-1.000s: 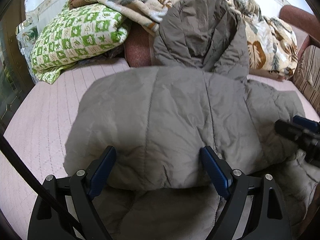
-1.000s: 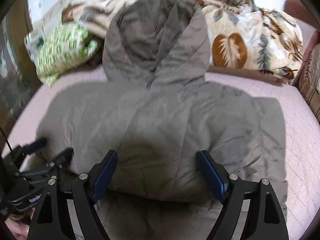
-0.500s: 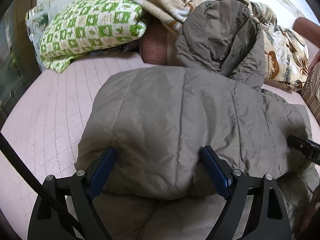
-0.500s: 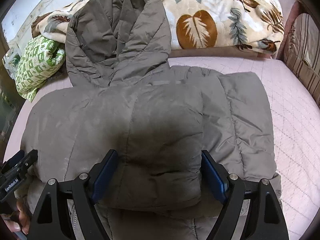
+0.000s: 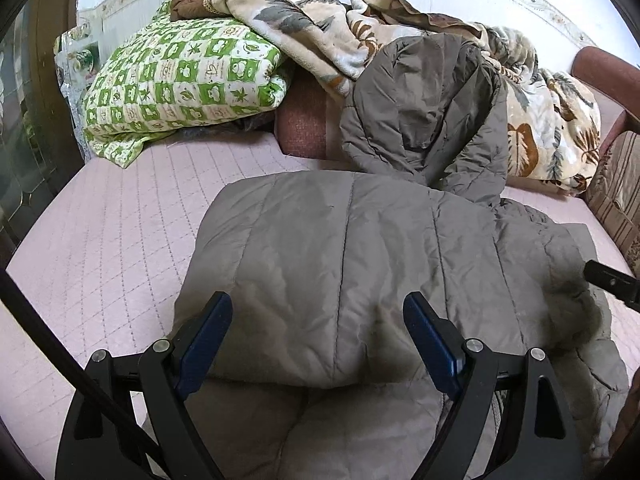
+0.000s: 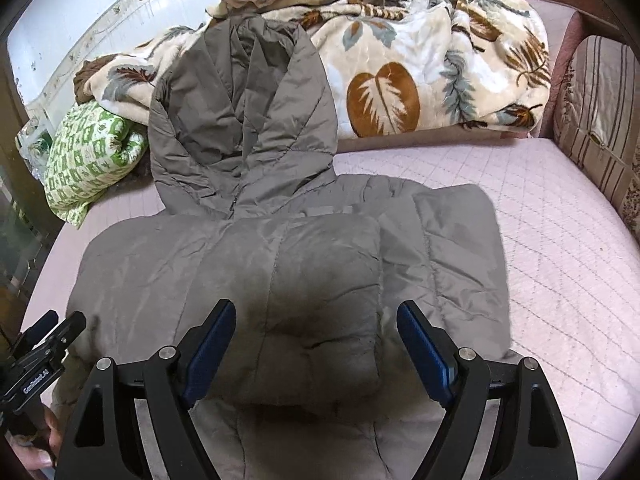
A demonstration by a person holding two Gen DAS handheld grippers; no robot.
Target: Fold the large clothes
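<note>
A grey-brown quilted hooded jacket lies on the pink bed, also in the right wrist view. Its sleeves are folded in over the body. Its hood rests up against the bedding at the back. My left gripper is open and empty, low over the jacket's left part. My right gripper is open and empty over the jacket's middle. The left gripper also shows at the left edge of the right wrist view. The right gripper's tip shows at the right edge of the left wrist view.
A green and white patterned pillow and a leaf-print blanket are piled along the back wall. A striped cushion stands at the right. The pink quilted bed cover lies bare on both sides of the jacket.
Both grippers have pulled back and risen a little from the jacket, staying open. The jacket lies more compact, with its sides folded in, and more of the bed shows.
</note>
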